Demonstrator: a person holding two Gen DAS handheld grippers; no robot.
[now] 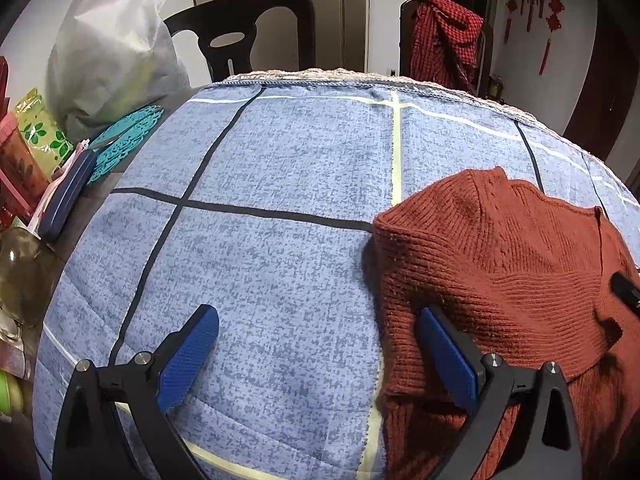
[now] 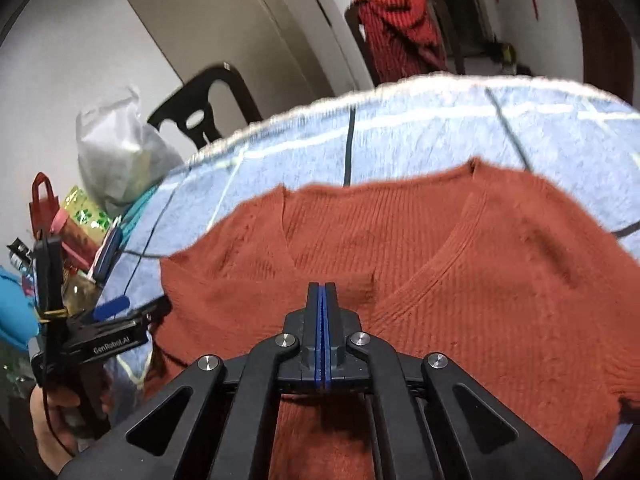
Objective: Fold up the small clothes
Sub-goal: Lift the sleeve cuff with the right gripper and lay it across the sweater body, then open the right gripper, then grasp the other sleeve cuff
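A rust-red knit V-neck sweater (image 1: 512, 264) lies on the blue checked cloth (image 1: 272, 184) that covers the table; it fills the middle of the right wrist view (image 2: 460, 264). My left gripper (image 1: 316, 320) is open and empty at the sweater's left edge, its right finger (image 1: 448, 348) over the knit and its left finger (image 1: 192, 344) over the cloth. My right gripper (image 2: 323, 292) is shut with its pads together, above the sweater near the V-neck; no fabric shows between the pads. The left gripper also shows at the left of the right wrist view (image 2: 120, 312).
Left of the cloth lie a white bag (image 1: 112, 48), a teal mat (image 1: 124, 136), a dark blue case (image 1: 68, 196) and packets and jars (image 1: 24, 148). Two dark chairs (image 1: 248, 28) stand behind the table, one draped with a red checked garment (image 1: 444, 40).
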